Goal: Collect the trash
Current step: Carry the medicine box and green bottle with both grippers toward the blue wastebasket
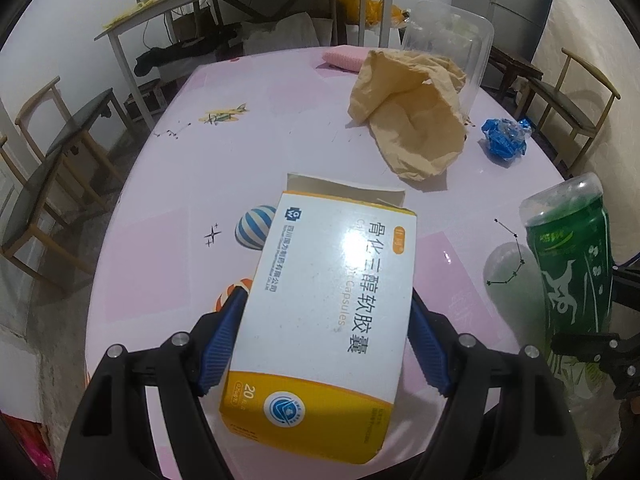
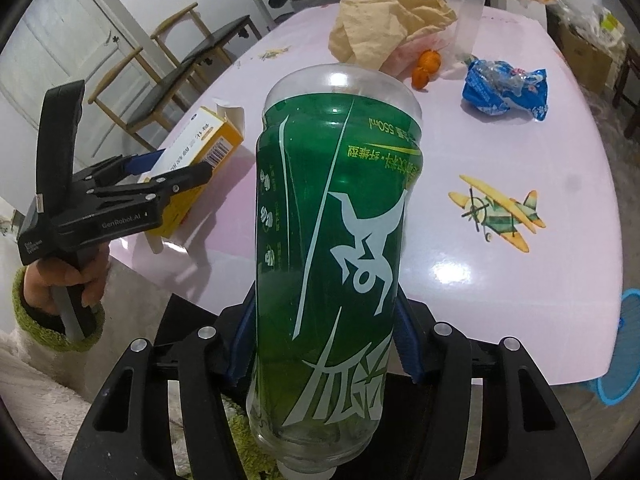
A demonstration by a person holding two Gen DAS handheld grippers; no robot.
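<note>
A white and yellow medicine box [image 1: 340,248] with an open end flap sits between the blue pads of my left gripper [image 1: 326,292], which is shut on its sides just above the pink table [image 1: 160,280]. My right gripper [image 2: 325,300] is shut on a green plastic bottle [image 2: 336,200], held with its base away from me and its neck toward the camera. The right wrist view shows the left gripper [image 2: 182,164] and its box [image 2: 212,140] at the left, with a hand [image 2: 60,280] in a green cuff on the handle. From the left wrist, the bottle [image 1: 572,264] appears at the right edge.
On the far half of the table lie a crumpled tan paper bag [image 1: 408,112], a blue plastic wrapper [image 1: 504,140], a clear plastic tub [image 1: 452,40], a pink pad [image 1: 344,58] and orange peel [image 2: 426,66]. Chairs [image 1: 60,152] flank the table. A blue basket [image 2: 624,344] stands on the floor.
</note>
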